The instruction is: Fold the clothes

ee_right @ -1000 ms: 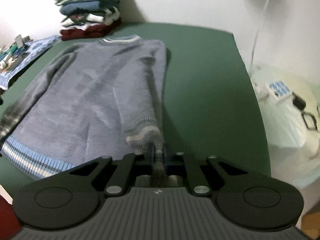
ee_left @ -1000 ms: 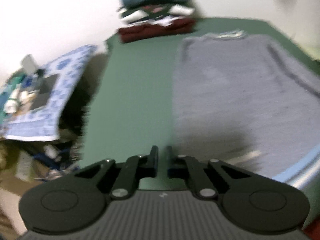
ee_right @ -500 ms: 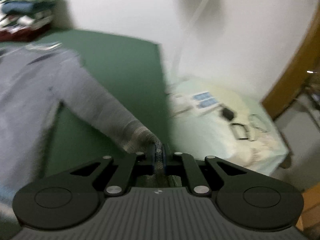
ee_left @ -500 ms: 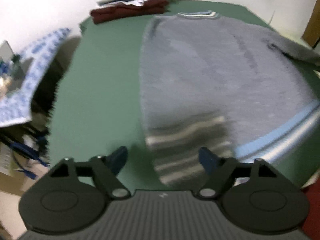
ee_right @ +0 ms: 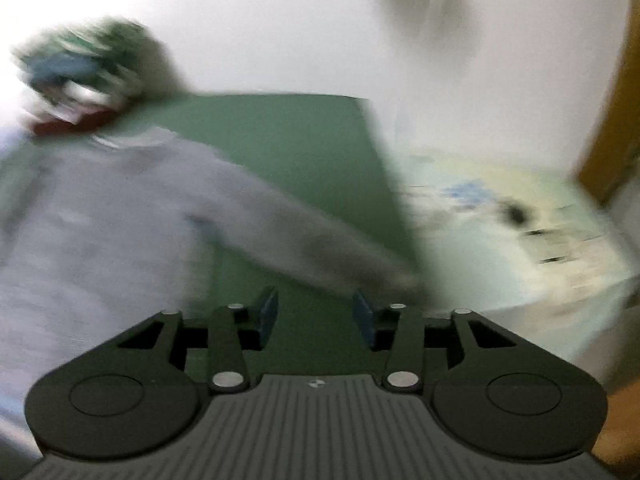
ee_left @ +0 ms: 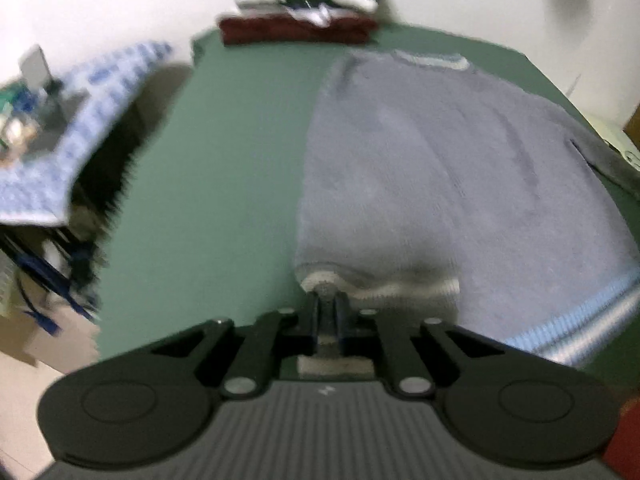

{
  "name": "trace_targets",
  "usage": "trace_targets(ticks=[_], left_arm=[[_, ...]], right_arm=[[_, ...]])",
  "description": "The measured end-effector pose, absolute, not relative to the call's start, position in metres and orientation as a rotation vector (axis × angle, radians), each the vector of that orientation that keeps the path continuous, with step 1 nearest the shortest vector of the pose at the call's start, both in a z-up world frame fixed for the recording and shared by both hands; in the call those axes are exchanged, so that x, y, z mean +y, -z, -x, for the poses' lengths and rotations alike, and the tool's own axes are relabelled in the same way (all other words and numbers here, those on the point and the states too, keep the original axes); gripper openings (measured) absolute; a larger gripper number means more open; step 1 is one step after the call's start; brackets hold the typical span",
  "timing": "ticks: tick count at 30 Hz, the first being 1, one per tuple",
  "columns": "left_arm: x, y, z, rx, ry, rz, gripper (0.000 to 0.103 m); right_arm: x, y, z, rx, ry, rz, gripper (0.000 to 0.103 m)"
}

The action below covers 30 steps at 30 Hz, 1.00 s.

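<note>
Left gripper (ee_left: 328,312) closing, pinched on the striped cuff (ee_left: 384,290) of a sleeve folded over the sweater. Right gripper (ee_right: 316,314) opening, spread wide with only green surface between its fingers (ee_right: 267,312); other sleeve (ee_right: 320,248) stretched out just beyond them, not gripped.

Taken from the sweater as landmark, largest first:

Green tabletop (ee_left: 208,184) under the sweater, bare to its left in the left wrist view and beyond its shoulder in the right wrist view.

Grey-blue knitted sweater (ee_left: 460,168) itself, spread flat, pale collar (ee_left: 432,60) at the far end, light blue striped hem (ee_left: 580,316) at the near right edge.

Pale green cloth-covered surface (ee_right: 520,232) off past the outstretched sleeve, small blurred items on it, too smeared to name.

Blue and white patterned cloth (ee_left: 80,120) well to the left of the sweater, beyond the tabletop's edge.

Stack of folded clothes (ee_left: 300,12) past the collar, against the white wall, dark red piece at the bottom.
</note>
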State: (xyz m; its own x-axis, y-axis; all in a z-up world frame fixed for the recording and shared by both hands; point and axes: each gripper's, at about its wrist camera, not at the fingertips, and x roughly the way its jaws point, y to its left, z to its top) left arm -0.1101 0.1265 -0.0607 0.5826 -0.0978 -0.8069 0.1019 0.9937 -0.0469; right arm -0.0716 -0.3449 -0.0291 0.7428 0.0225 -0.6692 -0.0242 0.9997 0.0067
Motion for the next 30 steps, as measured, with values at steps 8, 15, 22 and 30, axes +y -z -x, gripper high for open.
trace_targets(ticks=[8,15,22,30], left_arm=[[0.176,0.043,0.084,0.875,-0.128,-0.199,0.009],[0.229,0.075,0.06,0.972,-0.294,-0.245,0.024],[0.224,0.04,0.11,0.9,-0.243,-0.193,0.039],[0.13,0.043,0.16,0.944,0.214,-0.052,0.074]], right_arm=[[-0.284,0.051,0.08,0.856,-0.21,-0.019,0.05],[-0.278,0.068,0.087,0.914,-0.154,-0.072,0.05],[-0.283,0.06,0.098,0.902,-0.185,-0.085,0.05],[-0.303,0.063,0.117,1.011,-0.262,-0.222,0.064]])
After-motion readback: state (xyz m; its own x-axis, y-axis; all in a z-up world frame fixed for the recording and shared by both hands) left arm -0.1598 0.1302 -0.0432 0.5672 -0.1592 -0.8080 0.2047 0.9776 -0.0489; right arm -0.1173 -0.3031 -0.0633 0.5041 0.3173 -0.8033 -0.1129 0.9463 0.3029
